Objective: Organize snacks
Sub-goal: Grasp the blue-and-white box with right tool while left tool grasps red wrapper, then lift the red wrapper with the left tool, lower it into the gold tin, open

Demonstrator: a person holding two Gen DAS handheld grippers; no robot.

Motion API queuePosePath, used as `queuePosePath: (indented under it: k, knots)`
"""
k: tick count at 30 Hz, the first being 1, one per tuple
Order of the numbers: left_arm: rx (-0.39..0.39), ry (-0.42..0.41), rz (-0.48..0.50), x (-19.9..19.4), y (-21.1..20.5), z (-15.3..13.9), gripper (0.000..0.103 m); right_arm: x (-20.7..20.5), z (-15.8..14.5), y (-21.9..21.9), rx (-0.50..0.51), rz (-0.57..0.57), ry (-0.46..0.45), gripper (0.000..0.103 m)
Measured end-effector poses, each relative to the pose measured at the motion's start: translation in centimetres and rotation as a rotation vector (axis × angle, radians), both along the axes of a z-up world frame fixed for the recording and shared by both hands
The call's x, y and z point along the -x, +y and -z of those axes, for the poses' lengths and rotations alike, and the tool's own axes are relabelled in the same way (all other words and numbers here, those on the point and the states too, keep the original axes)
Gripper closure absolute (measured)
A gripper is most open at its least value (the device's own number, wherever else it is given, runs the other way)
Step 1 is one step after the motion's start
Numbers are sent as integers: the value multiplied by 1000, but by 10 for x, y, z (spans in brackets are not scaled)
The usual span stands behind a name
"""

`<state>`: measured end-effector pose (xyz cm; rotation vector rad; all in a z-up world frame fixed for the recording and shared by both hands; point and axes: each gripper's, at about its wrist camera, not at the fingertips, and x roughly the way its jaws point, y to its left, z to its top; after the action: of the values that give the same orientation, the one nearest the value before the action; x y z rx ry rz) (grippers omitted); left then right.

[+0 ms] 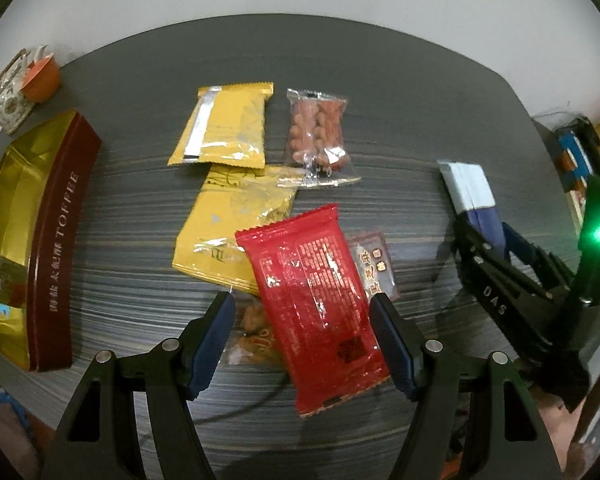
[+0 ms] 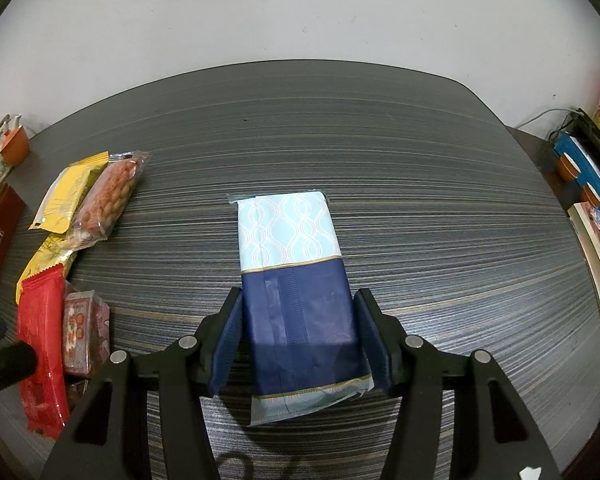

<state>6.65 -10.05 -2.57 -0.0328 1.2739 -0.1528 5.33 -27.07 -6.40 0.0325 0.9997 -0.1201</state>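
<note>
Currently, far left, the open maroon-and-gold toffee box (image 1: 66, 240) holds only a piece or two, while the left tool (image 1: 302, 306) hovers with jaws apart astride the red foil snack packet (image 1: 312, 300), not pressing it, atop the yellow foil packets (image 1: 228, 224) mid-worktop (image 1: 400, 128). Right of that, the right tool (image 2: 298, 328) brackets the navy-and-pale-blue patterned packet (image 2: 296, 280) lying flat; small gaps show at both pads, so no grip yet. Judged step: picking snacks for boxing; next needs each tool to close before lifting.
</note>
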Motion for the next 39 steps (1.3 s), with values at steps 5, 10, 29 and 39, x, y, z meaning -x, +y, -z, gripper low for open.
queuePosePath:
  k: [5, 10, 29, 39]
  knots:
    - [-13, -3, 4, 0, -2, 5, 33, 1, 0, -1, 0, -2, -1, 50]
    - [4, -10, 23, 0, -1, 6, 39, 1, -1, -2, -2, -1, -1, 50]
    - [8, -8, 46, -4, -5, 14, 44, 1, -1, -1, -1, -2, -1, 49]
    - [41, -14, 94, -1, -2, 11, 56, -1, 0, 1, 1, -3, -2, 49]
